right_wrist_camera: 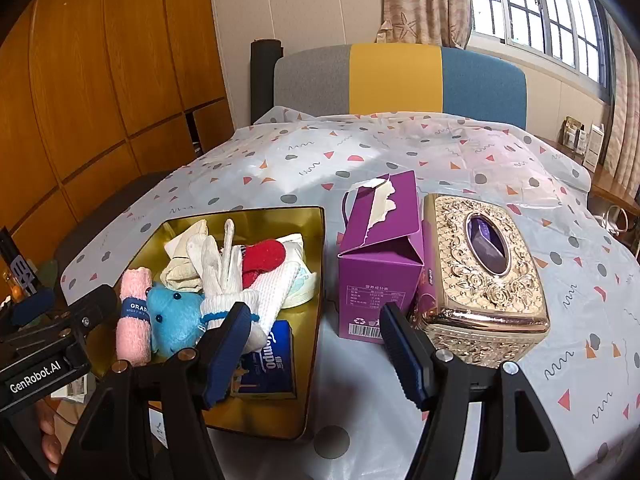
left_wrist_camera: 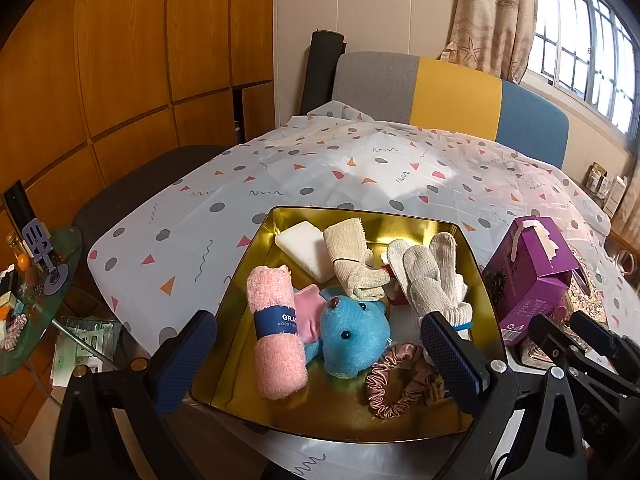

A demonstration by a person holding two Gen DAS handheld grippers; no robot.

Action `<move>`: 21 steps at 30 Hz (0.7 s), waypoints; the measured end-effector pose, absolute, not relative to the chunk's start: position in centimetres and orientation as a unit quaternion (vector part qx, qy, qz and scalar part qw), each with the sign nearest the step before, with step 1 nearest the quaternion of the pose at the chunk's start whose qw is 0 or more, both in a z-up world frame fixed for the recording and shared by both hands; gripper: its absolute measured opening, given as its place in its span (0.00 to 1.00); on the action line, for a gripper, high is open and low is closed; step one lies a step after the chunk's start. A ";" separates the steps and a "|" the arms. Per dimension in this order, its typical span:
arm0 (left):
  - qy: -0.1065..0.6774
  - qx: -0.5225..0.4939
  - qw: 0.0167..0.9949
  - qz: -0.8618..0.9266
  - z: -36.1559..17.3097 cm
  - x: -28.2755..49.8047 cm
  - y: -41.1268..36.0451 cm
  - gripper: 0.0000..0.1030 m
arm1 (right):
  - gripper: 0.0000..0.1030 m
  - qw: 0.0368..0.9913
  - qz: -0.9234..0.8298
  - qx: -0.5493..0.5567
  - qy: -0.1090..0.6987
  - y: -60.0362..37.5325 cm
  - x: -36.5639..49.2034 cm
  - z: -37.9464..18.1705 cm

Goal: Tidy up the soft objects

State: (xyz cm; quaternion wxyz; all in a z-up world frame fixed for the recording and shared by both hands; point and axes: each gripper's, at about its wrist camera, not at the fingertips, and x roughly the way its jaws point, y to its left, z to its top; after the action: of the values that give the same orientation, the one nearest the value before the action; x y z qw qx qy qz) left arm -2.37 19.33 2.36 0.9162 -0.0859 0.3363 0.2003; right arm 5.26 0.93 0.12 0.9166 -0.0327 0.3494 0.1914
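Observation:
A gold tin tray (left_wrist_camera: 248, 276) (right_wrist_camera: 314, 264) sits near the table's front edge. It holds a rolled pink towel (left_wrist_camera: 276, 332) (right_wrist_camera: 134, 320), a blue plush toy (left_wrist_camera: 352, 336) (right_wrist_camera: 174, 320), white knit gloves (left_wrist_camera: 428, 276) (right_wrist_camera: 218, 264), a beige cloth (left_wrist_camera: 354, 258), a white sponge (left_wrist_camera: 304, 248), a pink scrunchie (left_wrist_camera: 400, 380), a red sock (right_wrist_camera: 264, 256) and a blue tissue pack (right_wrist_camera: 268, 364). My left gripper (left_wrist_camera: 320, 360) is open and empty over the tray's near end. My right gripper (right_wrist_camera: 316, 356) is open and empty, just right of the tray.
A purple carton (left_wrist_camera: 532, 276) (right_wrist_camera: 380, 256) and a gold embossed tissue box (right_wrist_camera: 484, 276) stand right of the tray. The table has a patterned plastic cover (left_wrist_camera: 360, 168). A striped chair (right_wrist_camera: 400, 80) is behind it. A cluttered glass side table (left_wrist_camera: 36, 292) stands at the left.

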 end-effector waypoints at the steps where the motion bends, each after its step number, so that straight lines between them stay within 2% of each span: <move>1: 0.337 -0.086 0.916 0.200 2.3 -2.4 19.3 1.00 | 0.66 0.916 0.192 -0.032 0.351 0.9 5.3 0.1; 21: 0.340 -0.085 0.916 0.198 2.3 -2.5 19.2 1.00 | 0.66 0.916 0.191 -0.032 0.352 1.0 5.2 -0.1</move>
State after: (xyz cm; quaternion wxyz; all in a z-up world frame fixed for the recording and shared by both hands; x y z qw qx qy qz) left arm -2.51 19.24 2.31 0.9156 -0.0851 0.3396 0.1978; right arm 5.17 1.02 -0.11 0.9157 -0.0316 0.3523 0.1908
